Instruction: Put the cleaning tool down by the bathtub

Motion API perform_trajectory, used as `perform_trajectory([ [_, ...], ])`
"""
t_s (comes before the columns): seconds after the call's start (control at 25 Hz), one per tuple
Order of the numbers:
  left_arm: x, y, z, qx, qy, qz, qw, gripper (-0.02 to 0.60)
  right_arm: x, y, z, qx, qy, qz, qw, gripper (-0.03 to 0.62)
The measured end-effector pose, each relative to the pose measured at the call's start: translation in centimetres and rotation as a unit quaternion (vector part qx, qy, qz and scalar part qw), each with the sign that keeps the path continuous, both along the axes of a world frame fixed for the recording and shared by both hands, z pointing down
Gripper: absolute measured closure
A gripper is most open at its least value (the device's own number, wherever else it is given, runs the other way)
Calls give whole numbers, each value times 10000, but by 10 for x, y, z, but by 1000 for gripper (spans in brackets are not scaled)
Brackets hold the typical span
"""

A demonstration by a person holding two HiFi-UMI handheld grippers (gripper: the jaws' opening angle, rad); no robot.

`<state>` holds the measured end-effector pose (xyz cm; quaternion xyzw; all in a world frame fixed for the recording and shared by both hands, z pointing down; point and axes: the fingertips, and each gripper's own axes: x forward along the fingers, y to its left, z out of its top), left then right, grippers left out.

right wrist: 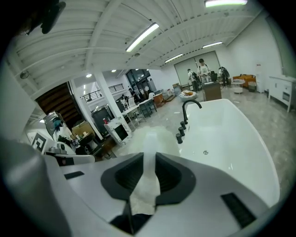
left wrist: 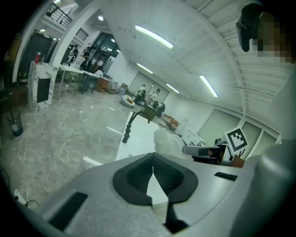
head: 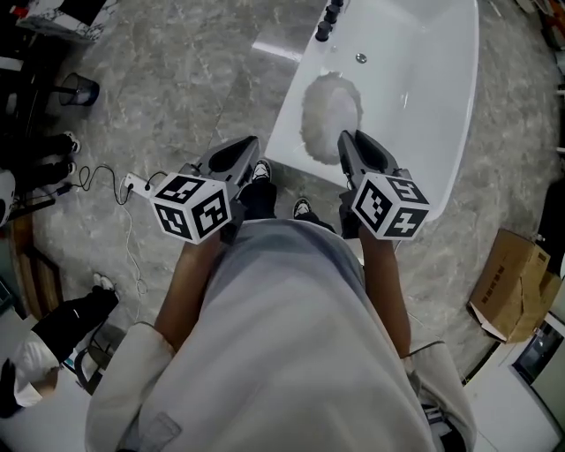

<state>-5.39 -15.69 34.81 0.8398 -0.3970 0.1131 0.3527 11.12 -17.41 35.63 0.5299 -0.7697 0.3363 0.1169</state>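
Observation:
The cleaning tool has a fluffy white head (head: 328, 115) that hangs over the near end of the white bathtub (head: 462, 141). My right gripper (head: 346, 139) is shut on its pale handle (right wrist: 147, 185), and the head (right wrist: 149, 138) shows blurred beyond the jaws. The left gripper (head: 252, 146) is level with it on the left, over the grey floor beside the tub, shut with nothing in it. In the left gripper view its jaw tips meet (left wrist: 152, 159); past them are the fluffy head (left wrist: 166, 141) and the right gripper (left wrist: 196, 150).
A black faucet (head: 328, 19) stands at the tub's far end, near the drain (head: 360, 58). On the marble floor lie a power strip with its cable (head: 132, 184) and a black bin (head: 79, 88). A cardboard box (head: 512, 282) sits to the right. Another person (head: 53, 331) is at lower left.

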Motion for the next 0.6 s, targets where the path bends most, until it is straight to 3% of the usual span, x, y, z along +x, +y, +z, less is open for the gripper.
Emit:
perform_trajectory([
  [0.32, -19, -51, 0, 68, 109, 521, 9986, 572, -24, -43, -11, 52, 43, 257, 9996, 519],
  [0.6, -39, -70, 7, 138, 76, 703, 9974, 572, -39, -61, -7, 35, 194, 368, 9991, 519],
])
